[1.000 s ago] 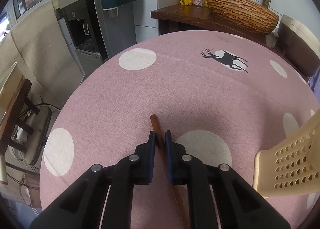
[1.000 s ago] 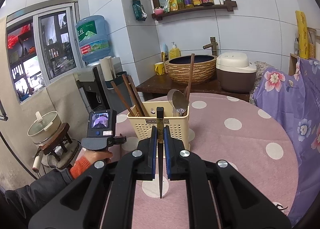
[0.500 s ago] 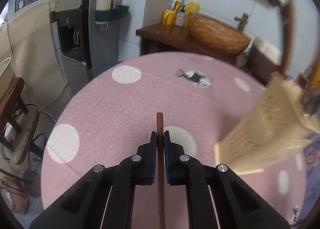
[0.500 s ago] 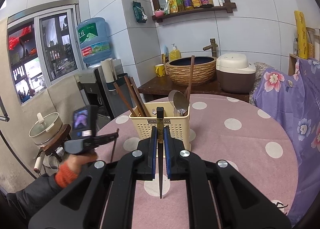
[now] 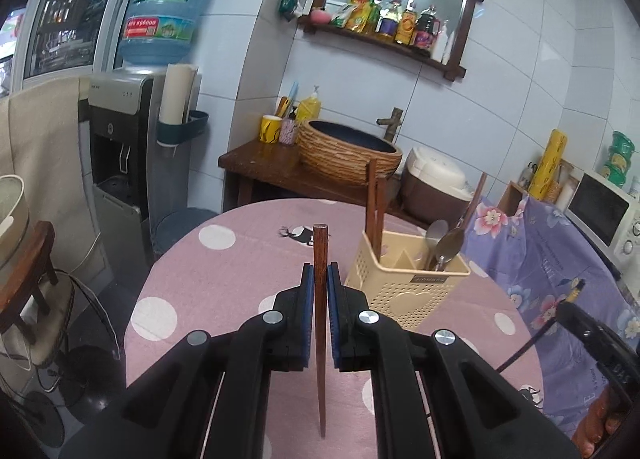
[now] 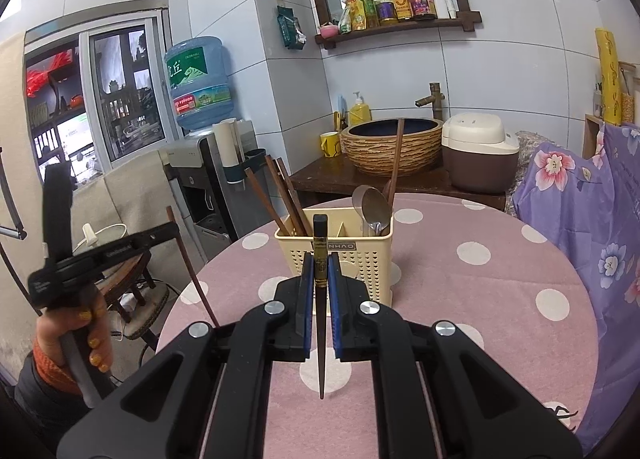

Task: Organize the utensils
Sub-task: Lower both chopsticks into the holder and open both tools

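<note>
The left gripper (image 5: 319, 279) is clenched on a brown chopstick (image 5: 319, 323). The stick stands almost upright between the blue pads, its blunt end above them and its thin tip below. This gripper hangs above the tabletop (image 5: 224, 271), left of the basket (image 5: 400, 291), not touching it.

The right gripper (image 6: 320, 275) is clenched on a dark chopstick (image 6: 319, 299) with a gold band near its top. It is also upright, thin tip pointing down, and it is held just in front of the basket (image 6: 360, 255), above the pink dotted tabletop (image 6: 460, 299).

The basket is cream plastic with small holes and stands on the tabletop. Its left compartment holds several brown chopsticks (image 6: 280, 195) leaning to the left. Its right compartment holds metal spoons (image 6: 374, 207) and a long wooden handle (image 6: 396, 163).

From the right wrist view, the left gripper (image 6: 176, 225) shows far to the left of the basket, held by a hand (image 6: 80, 333) with yellow nails, with the brown chopstick (image 6: 192, 267) slanting down from it.
</note>
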The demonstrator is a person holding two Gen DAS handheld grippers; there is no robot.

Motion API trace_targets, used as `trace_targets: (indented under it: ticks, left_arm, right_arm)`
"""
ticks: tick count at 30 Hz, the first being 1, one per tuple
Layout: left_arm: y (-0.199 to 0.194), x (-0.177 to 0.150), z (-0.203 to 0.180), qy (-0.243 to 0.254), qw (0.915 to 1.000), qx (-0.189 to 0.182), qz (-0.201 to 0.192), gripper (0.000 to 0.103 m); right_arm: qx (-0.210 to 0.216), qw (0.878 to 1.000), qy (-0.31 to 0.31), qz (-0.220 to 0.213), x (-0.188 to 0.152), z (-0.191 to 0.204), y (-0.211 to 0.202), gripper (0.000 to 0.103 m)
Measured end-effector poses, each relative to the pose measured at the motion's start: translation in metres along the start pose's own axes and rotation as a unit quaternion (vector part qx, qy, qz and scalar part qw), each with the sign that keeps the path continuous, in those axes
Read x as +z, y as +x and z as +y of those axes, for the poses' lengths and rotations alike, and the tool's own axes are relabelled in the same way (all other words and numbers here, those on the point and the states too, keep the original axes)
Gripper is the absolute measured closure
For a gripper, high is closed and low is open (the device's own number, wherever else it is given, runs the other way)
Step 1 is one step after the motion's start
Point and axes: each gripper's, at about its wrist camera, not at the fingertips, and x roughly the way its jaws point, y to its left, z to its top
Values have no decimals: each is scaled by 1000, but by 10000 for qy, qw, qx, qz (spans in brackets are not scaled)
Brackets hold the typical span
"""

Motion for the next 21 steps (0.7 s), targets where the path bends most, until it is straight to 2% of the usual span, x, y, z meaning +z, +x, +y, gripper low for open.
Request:
trace_targets:
  ticks: [7,12,16,21]
  left_arm:
    - [-15,35,-17,15,9990,-402,-177,95]
    - [-34,86,-41,91,9960,-759,-461,95]
    - [-36,133,-67,127,9940,-726,-814,95]
    - [-11,157,-84,74,9941,-613,-897,95]
  right_arm:
    - [0,10000,-87,-34,31,0,1,95]
    - [-59,9991,-253,-324,90,7,-3,95]
    - [-250,9962,-415,-730,142,17,-6,95]
    - [-457,9943,-409,-869,173,17,14,95]
